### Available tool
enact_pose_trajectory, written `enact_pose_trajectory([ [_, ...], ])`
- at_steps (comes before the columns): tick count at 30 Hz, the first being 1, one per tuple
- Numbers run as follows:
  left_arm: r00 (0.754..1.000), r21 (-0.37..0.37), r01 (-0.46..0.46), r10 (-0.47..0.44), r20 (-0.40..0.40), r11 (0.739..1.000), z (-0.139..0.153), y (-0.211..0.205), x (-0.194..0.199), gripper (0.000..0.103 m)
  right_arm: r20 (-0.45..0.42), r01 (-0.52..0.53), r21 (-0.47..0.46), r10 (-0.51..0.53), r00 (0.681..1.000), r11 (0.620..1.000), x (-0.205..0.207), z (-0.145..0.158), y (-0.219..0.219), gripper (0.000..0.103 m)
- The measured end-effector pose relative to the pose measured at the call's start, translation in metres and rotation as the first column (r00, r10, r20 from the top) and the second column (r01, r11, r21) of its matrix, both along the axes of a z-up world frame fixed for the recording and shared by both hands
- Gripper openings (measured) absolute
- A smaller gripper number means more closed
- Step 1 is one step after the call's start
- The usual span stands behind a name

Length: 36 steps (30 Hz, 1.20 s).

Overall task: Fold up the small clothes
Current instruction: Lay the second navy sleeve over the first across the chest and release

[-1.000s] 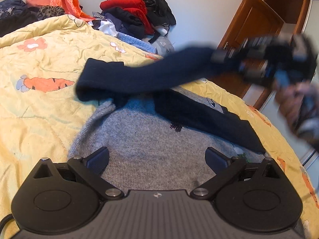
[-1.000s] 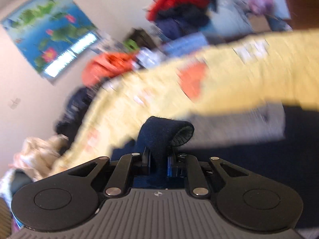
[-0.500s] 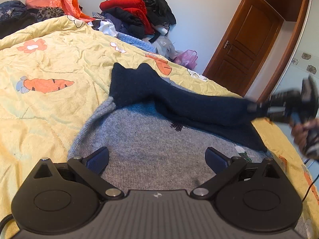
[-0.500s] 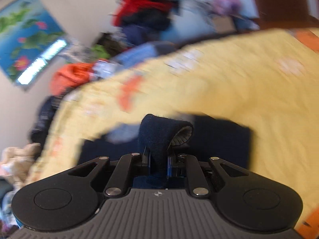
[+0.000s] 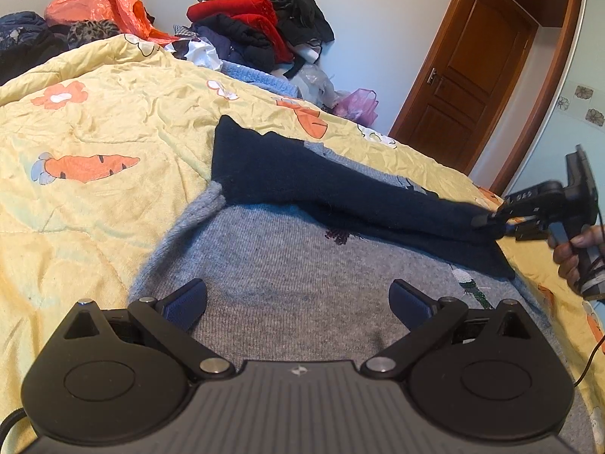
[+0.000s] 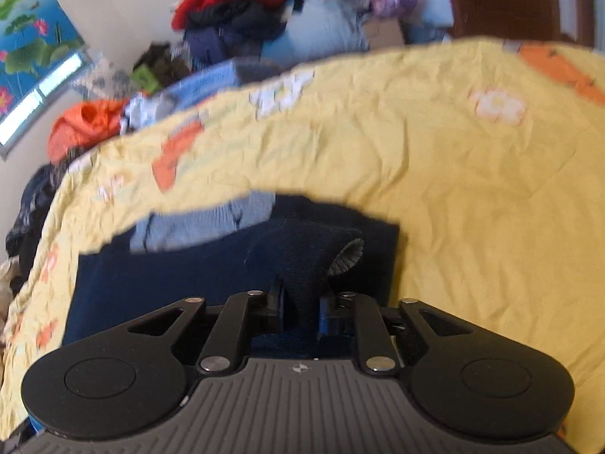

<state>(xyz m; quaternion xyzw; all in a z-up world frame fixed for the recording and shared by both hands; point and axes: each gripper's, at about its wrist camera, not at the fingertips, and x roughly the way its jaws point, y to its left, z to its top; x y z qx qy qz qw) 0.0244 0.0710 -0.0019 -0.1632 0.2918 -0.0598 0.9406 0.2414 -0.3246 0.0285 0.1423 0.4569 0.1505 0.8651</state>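
A grey knit sweater (image 5: 302,265) with navy sleeves lies flat on the yellow quilt (image 5: 94,121). My left gripper (image 5: 298,299) hovers open just over its grey body, with nothing between the fingers. One navy sleeve (image 5: 340,185) stretches across the sweater's upper part to the right. My right gripper (image 5: 487,223) grips its cuff low over the sweater's right edge. In the right wrist view the cuff (image 6: 302,253) sticks up between the pads of the right gripper (image 6: 302,302). Its jaws are opening, and the fabric still fills the gap.
A heap of red, black and dark clothes (image 5: 257,34) and an orange bag (image 5: 106,11) sit past the bed's far edge. A wooden door (image 5: 465,75) stands at the right. A hand (image 5: 574,253) holds the right gripper beside the bed's right edge.
The right gripper carried the navy sleeve from high over the sweater rightward and down, laying it across the upper part. Its jaws have widened slightly. The left gripper stayed put.
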Motion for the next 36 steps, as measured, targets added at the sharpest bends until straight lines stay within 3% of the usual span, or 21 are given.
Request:
enact_pose_trajectory([
  [1, 1.000, 0.003, 0.001, -0.001, -0.001, 1.000, 0.000, 0.000, 0.000, 0.103, -0.023, 0.009, -0.010, -0.009, 1.000, 1.000, 0.000, -0.005, 0.000, 0.033],
  [3, 1.000, 0.027, -0.002, 0.003, -0.014, 1.000, 0.005, -0.003, 0.001, 0.103, -0.006, 0.051, -0.017, -0.051, 0.999, 0.999, -0.008, -0.004, -0.001, 0.035],
  [6, 0.997, 0.113, 0.075, -0.078, 0.029, 0.991, 0.024, -0.018, 0.011, 0.103, 0.197, 0.147, -0.076, -0.130, 0.972, 0.986, -0.041, 0.019, 0.008, 0.046],
  [8, 0.990, 0.185, 0.091, -0.109, 0.088, 0.978, 0.037, -0.032, 0.030, 0.103, 0.304, 0.120, -0.112, -0.081, 0.949, 0.987, -0.060, 0.027, 0.026, 0.066],
  [10, 0.987, 0.238, 0.084, -0.114, 0.115, 0.968, 0.044, -0.046, 0.060, 0.103, 0.330, 0.053, -0.156, 0.002, 0.944, 0.986, -0.067, 0.024, 0.050, 0.076],
  [12, 0.989, 0.258, 0.089, -0.115, 0.091, 0.962, 0.043, -0.055, 0.094, 0.103, 0.320, 0.025, -0.211, 0.045, 0.946, 0.977, -0.064, 0.013, 0.070, 0.076],
  [15, 0.995, 0.286, 0.088, -0.097, 0.020, 0.954, 0.032, -0.060, 0.134, 0.103, 0.271, 0.043, -0.228, 0.021, 0.962, 0.973, -0.051, -0.008, 0.084, 0.077],
  [18, 0.991, 0.334, 0.119, -0.091, -0.097, 0.935, 0.005, -0.059, 0.156, 0.103, 0.280, 0.085, -0.249, -0.012, 0.960, 0.965, -0.048, -0.028, 0.084, 0.077],
  [20, 0.991, 0.274, 0.127, -0.114, -0.064, 0.953, 0.002, -0.047, 0.152, 0.103, 0.314, 0.079, -0.264, 0.008, 0.949, 0.961, -0.052, -0.035, 0.085, 0.080],
  [22, 0.990, 0.262, 0.139, -0.125, -0.068, 0.955, 0.000, -0.042, 0.154, 0.103, 0.345, 0.065, -0.331, 0.056, 0.937, 0.941, -0.058, -0.042, 0.088, 0.083],
  [27, 0.987, 0.340, 0.160, -0.140, -0.081, 0.927, 0.002, -0.047, 0.160, 0.103, 0.343, 0.074, -0.351, 0.054, 0.938, 0.933, -0.052, -0.044, 0.091, 0.087],
  [30, 0.995, 0.382, 0.086, -0.059, -0.081, 0.920, 0.019, -0.049, 0.137, 0.103, 0.352, 0.143, -0.360, -0.007, 0.936, 0.922, -0.076, -0.028, 0.097, 0.083],
  [33, 0.988, 0.326, 0.155, -0.146, -0.051, 0.933, 0.024, -0.054, 0.099, 0.103, 0.380, 0.091, -0.275, 0.022, 0.925, 0.957, -0.117, -0.014, 0.102, 0.095],
  [36, 0.977, 0.363, 0.206, -0.173, -0.122, 0.909, 0.005, -0.069, 0.085, 0.103, 0.303, 0.051, -0.317, 0.050, 0.952, 0.947, -0.128, -0.030, 0.114, 0.095],
])
